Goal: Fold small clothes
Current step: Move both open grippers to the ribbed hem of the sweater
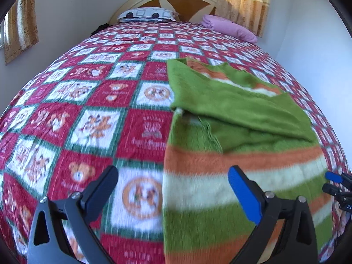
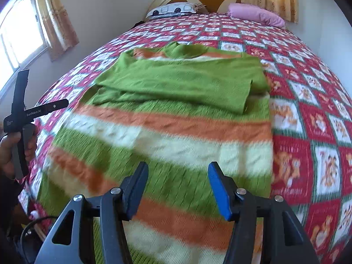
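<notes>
Sweater (image 2: pixel 176 118) lies on the bedspread (image 2: pixel 308 110); two pillows (image 2: pixel 173 10), apparently, behind it.

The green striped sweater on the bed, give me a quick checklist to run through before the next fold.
1. Left gripper open, nothing between its fingers: ok.
2. Right gripper open, empty: ok.
3. Sleeves folded in across the chest of the sweater: ok.
4. Striped lower body lying flat on the quilt: ok.
5. Bottom hem straight and reachable: cannot tell, hidden behind the grippers.
6. Pink pillow and patterned pillow well away from the sweater: ok.
</notes>
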